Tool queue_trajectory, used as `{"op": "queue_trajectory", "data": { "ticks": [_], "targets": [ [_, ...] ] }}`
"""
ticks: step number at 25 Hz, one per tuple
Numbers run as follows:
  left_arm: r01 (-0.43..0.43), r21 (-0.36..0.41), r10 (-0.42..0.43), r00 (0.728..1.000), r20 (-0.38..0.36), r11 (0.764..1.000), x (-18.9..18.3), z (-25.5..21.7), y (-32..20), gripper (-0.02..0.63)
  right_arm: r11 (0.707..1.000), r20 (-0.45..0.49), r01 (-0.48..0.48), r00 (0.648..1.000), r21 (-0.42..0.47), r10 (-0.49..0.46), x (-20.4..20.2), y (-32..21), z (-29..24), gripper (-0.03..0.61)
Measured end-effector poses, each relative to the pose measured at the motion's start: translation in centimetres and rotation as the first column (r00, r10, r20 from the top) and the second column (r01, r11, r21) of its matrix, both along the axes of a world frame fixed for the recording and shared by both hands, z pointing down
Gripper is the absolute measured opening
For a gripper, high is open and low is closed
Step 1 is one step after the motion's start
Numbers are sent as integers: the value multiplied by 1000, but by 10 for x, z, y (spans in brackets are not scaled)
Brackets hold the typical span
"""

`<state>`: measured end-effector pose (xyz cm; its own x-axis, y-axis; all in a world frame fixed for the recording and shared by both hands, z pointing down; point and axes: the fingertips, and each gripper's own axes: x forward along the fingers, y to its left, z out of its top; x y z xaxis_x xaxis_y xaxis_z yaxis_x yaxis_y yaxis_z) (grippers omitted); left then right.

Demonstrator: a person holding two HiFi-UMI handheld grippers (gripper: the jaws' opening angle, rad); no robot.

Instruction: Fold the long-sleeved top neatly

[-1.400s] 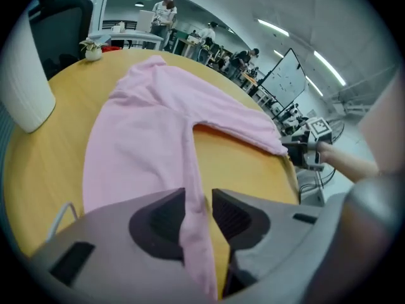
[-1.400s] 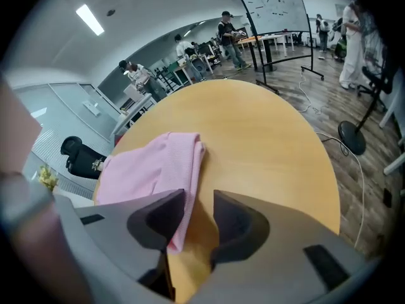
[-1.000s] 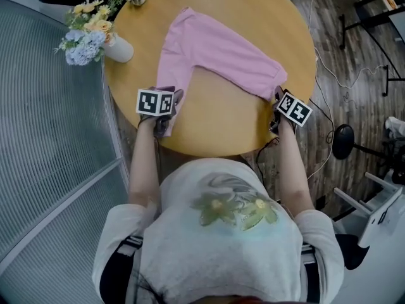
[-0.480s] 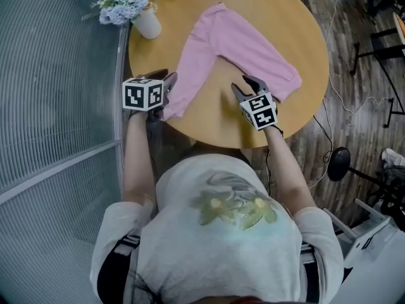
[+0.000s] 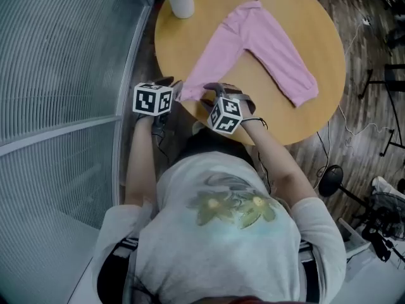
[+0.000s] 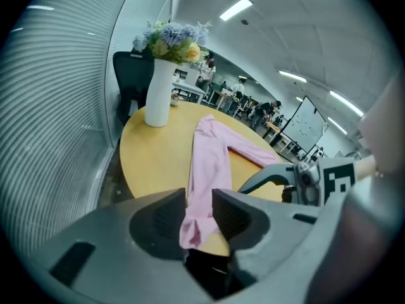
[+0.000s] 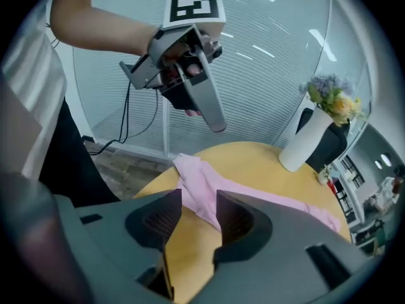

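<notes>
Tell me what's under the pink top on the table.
Only the round wooden table shows around the pink top, which lies spread on it. The wood directly beneath is covered; no lump shows through.

Pink long-sleeved top lies flat on the round bench, bent into a peak pointing far. One limb runs near-right to its cuff. The other reaches the near-left bench edge, its end pinched in the left gripper's jaws.
</notes>
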<state>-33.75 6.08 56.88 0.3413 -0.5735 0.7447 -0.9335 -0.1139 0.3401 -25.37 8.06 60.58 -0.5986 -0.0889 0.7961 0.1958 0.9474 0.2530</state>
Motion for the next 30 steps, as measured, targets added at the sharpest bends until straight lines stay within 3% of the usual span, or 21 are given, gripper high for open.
{"op": "queue_trajectory", "data": {
  "ticks": [2,6,7,8,10,12,14,16,18,19,21,22,23,24,26,30],
  "targets": [
    [16,-27,-16,1000,-7,1000,-3,10,17,117,999,-14,13,1000,-43,-14,-15,6,7,152],
    [33,-61,-34,999,-30,998,-3,25,41,115,996,-92,19,995,-93,-28,-27,8,32,149],
    [35,-66,-38,999,-36,997,-4,27,45,115,995,-104,19,994,-101,-30,-27,6,35,101],
    [39,-69,-42,998,-39,997,-5,29,47,117,994,-104,18,994,-111,-29,-28,2,35,49],
    [50,-66,-53,998,-43,997,-9,29,50,117,994,-47,-6,999,-111,1,-32,-12,15,43],
    [69,-53,-72,996,-45,996,-15,25,50,116,997,95,-70,993,-41,73,-41,-38,-28,41],
    [90,-37,-92,995,-47,995,-23,20,48,117,986,256,-135,961,98,106,-47,-62,-76,41],
    [105,-27,-106,993,-45,994,-28,17,47,117,959,295,-104,955,264,23,-48,-63,-93,40],
    [107,-27,-108,993,-44,994,-29,17,48,117,929,158,59,980,366,-125,-42,-39,-61,41],
    [103,-31,-104,994,-46,994,-28,18,49,117,916,62,156,979,370,-192,-35,-23,-33,41],
    [88,-41,-90,995,-52,995,-22,21,51,117,899,-104,302,953,318,-284,-17,6,20,43],
    [79,-46,-82,995,-56,996,-19,23,51,117,898,-152,335,941,285,-302,-9,15,36,82],
    [71,-51,-74,995,-60,996,-16,25,52,117,905,-173,339,937,258,-303,-4,21,44,165],
    [65,-56,-69,996,-62,996,-14,28,52,115,915,-168,326,942,236,-292,-2,24,46,184],
    [57,-64,-61,996,-63,996,-12,31,53,117,926,-124,295,954,235,-272,-4,25,36,187],
    [48,-67,-52,997,-61,997,-10,33,52,115,892,-136,352,936,284,-326,-16,29,33,196]
  ]
}}
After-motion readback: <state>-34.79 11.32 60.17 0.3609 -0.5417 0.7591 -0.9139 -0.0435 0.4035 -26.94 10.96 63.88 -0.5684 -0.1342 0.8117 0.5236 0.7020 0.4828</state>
